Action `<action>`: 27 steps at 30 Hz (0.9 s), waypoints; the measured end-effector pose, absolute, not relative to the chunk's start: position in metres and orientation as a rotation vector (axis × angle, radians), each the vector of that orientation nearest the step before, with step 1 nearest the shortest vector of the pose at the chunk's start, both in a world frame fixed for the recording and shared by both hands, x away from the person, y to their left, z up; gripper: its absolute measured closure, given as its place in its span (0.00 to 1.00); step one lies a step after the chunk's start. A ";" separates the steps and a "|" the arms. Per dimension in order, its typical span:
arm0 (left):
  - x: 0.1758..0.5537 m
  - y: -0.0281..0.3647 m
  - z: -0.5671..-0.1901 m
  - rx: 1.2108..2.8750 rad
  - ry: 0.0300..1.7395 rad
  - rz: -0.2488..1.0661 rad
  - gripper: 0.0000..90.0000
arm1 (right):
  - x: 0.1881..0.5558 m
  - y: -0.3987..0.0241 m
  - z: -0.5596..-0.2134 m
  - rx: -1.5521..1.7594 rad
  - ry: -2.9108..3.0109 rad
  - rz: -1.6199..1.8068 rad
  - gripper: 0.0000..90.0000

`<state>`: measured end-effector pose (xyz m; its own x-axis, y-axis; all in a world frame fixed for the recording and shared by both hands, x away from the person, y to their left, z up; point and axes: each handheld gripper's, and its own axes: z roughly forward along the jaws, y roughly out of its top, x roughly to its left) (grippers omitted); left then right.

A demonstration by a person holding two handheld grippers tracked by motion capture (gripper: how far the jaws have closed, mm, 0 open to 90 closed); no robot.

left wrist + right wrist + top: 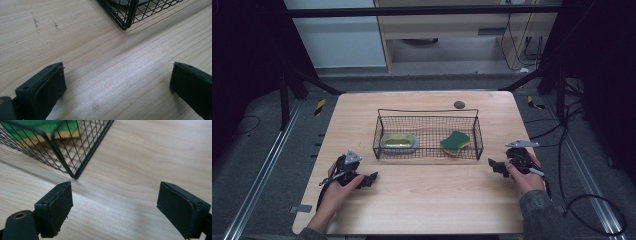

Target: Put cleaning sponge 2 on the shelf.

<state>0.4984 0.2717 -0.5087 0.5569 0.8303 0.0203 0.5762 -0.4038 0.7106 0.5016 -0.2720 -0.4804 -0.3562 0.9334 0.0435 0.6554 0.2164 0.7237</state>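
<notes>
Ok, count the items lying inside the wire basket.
2. A metal tin lies at the left end of the wire basket, and a green sponge lies at its right end. Nothing else shows through the mesh.

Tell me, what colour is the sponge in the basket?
Green on top, yellowish underneath: the sponge, clearest in the high view.

Two hand-held claws, low over the table: left claw point(371, 179) near the front-left corner, jaws wide apart, nothing between; right claw point(493, 165) near the right edge, jaws likewise apart and empty, both pointing inward.
</notes>
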 end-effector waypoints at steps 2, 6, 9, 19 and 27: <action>0.498 0.272 -0.509 2.129 1.124 0.494 0.00 | 0.503 -0.272 -0.486 1.479 2.095 0.925 0.15; 0.498 0.272 -0.509 2.129 1.124 0.494 0.00 | 0.508 -0.273 -0.496 1.519 2.080 0.914 0.15; 0.498 0.272 -0.509 2.129 1.123 0.494 0.00 | 0.511 -0.274 -0.503 1.554 2.057 0.912 0.14; 0.498 0.272 -0.509 2.130 1.123 0.494 0.00 | 0.515 -0.269 -0.512 1.515 1.986 0.882 0.08; 0.498 0.272 -0.509 2.130 1.123 0.494 0.00 | 0.515 -0.266 -0.512 1.528 1.981 0.861 0.05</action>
<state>0.4984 0.2718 -0.5086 0.5576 0.8299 0.0206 0.5758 -0.4045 0.7105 0.5149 -0.2658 -0.5120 -0.2529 0.9675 -0.0030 0.6580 0.1742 0.7326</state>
